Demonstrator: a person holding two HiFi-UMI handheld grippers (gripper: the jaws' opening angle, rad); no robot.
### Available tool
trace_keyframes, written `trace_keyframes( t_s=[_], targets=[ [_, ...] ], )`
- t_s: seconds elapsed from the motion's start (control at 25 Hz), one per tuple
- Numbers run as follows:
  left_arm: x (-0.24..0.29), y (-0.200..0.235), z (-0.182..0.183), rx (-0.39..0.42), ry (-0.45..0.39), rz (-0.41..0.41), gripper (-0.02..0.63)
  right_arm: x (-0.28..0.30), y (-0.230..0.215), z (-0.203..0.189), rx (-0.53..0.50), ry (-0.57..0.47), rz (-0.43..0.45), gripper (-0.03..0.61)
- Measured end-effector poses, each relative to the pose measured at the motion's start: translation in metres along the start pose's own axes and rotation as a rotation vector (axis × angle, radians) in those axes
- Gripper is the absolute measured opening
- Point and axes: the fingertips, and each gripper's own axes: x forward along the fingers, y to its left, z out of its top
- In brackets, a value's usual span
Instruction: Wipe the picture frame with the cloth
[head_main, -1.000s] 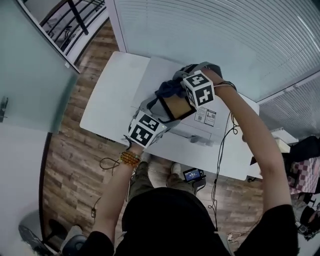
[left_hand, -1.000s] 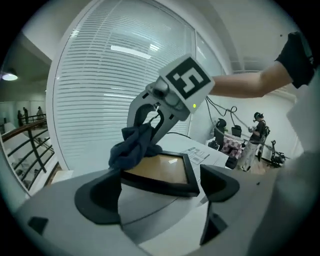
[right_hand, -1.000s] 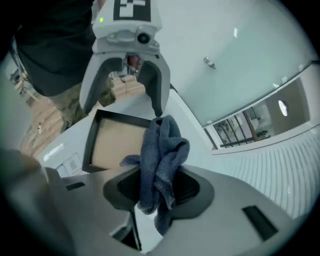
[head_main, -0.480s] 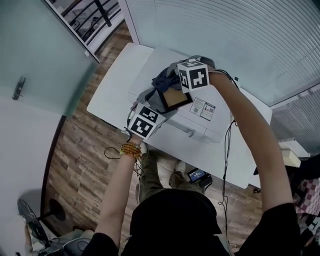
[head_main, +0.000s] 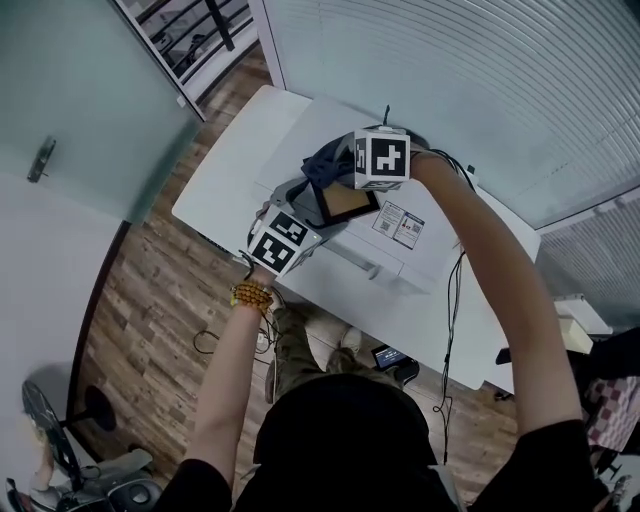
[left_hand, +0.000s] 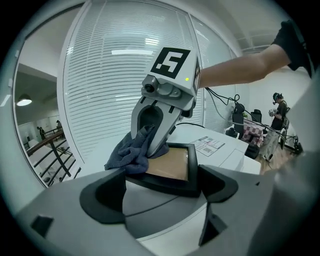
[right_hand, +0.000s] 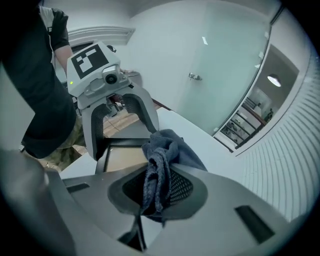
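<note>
A picture frame (head_main: 347, 206) with a black border and brown inside is tilted above the white printer (head_main: 400, 255). My left gripper (head_main: 303, 217) is shut on its near end; one jaw stands on each side of the frame (left_hand: 192, 167) in the left gripper view (left_hand: 165, 187). A dark blue cloth (head_main: 327, 165) lies bunched on the frame's far corner. My right gripper (head_main: 345, 172) has just been closing and is shut on that cloth (right_hand: 162, 150), which hangs out between its jaws (right_hand: 157, 185). The right gripper view also shows the frame (right_hand: 120, 160) under the cloth.
The printer stands on a white table (head_main: 225, 180) against window blinds. A printed label (head_main: 403, 225) is stuck on the printer's top. A black cable (head_main: 455, 290) runs down over the table's right side. A phone (head_main: 385, 357) lies on the wooden floor below.
The right gripper has rolled and settled slightly lower on the cloth at the frame's far corner. The left gripper and frame have barely moved. The head camera has shifted.
</note>
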Motion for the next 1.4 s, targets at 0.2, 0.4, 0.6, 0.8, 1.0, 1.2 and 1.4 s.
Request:
trace_keyframes(
  t_s=[0.2,0.4,0.6,0.8,1.0,1.2,1.4],
  targets=[
    [0.001,0.0,-0.002,-0.005,0.013,-0.008,0.463,0.0,0.017,0.001,-0.042,0.052,0.045,0.047],
    [0.001,-0.001,0.0,-0.011,0.022,-0.009,0.463,-0.003,0.045,0.003,-0.064,0.103,0.137,0.048],
    [0.001,-0.001,0.0,-0.01,0.024,-0.013,0.465,-0.006,0.067,0.005,-0.06,0.085,0.204,0.044],
    [-0.002,-0.003,-0.002,-0.008,0.041,-0.039,0.455,-0.022,0.073,0.01,-0.006,-0.039,0.377,0.046],
    [-0.004,-0.005,0.0,0.029,0.045,-0.078,0.433,-0.068,0.014,0.034,0.006,-0.184,0.22,0.046],
    [-0.005,-0.007,-0.004,0.061,0.045,-0.105,0.405,-0.039,-0.027,-0.003,-0.112,0.053,0.021,0.046],
    [-0.008,-0.006,-0.001,0.076,0.041,-0.092,0.397,-0.013,-0.013,-0.013,-0.098,0.066,-0.019,0.046]
  ],
)
